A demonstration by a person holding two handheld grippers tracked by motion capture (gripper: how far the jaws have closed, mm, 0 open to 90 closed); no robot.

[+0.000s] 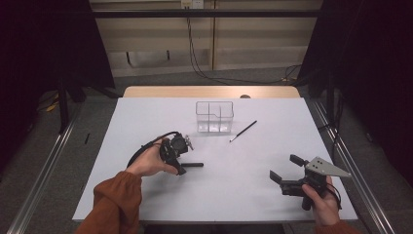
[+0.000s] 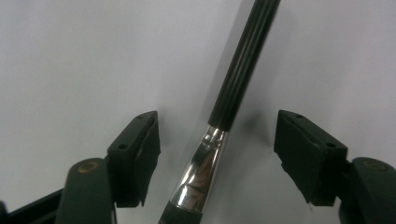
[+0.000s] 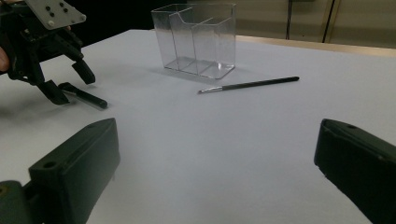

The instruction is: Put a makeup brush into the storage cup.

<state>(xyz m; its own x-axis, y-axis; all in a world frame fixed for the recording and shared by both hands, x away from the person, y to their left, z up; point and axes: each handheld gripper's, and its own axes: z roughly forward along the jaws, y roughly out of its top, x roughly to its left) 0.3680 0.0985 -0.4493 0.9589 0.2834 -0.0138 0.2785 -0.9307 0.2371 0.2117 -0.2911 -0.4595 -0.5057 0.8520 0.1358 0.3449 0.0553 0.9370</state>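
Left gripper view: the left gripper (image 2: 217, 154) straddles a thick black brush (image 2: 229, 98) lying on the white table (image 2: 70, 56), its pads clear of it on both sides. Off to the side, the right gripper (image 1: 288, 171) hovers with its jaws spread wide, nothing between them.

Rust-orange sleeves (image 1: 117, 197), black hand-held gripper (image 1: 288, 173) with a grey screw-studded three-cornered plate, trailing black cable.

I sit at a white table (image 1: 272, 146) with a strip of bare wood (image 1: 209, 91) along its far edge. Beyond it lies grey floor (image 1: 160, 78) and a pale wall (image 1: 253, 44) with black cables (image 1: 195, 53) hanging down. Dark curtains (image 1: 44, 48) close both sides, and metal rails (image 1: 44, 170) flank the table. The light is dim.
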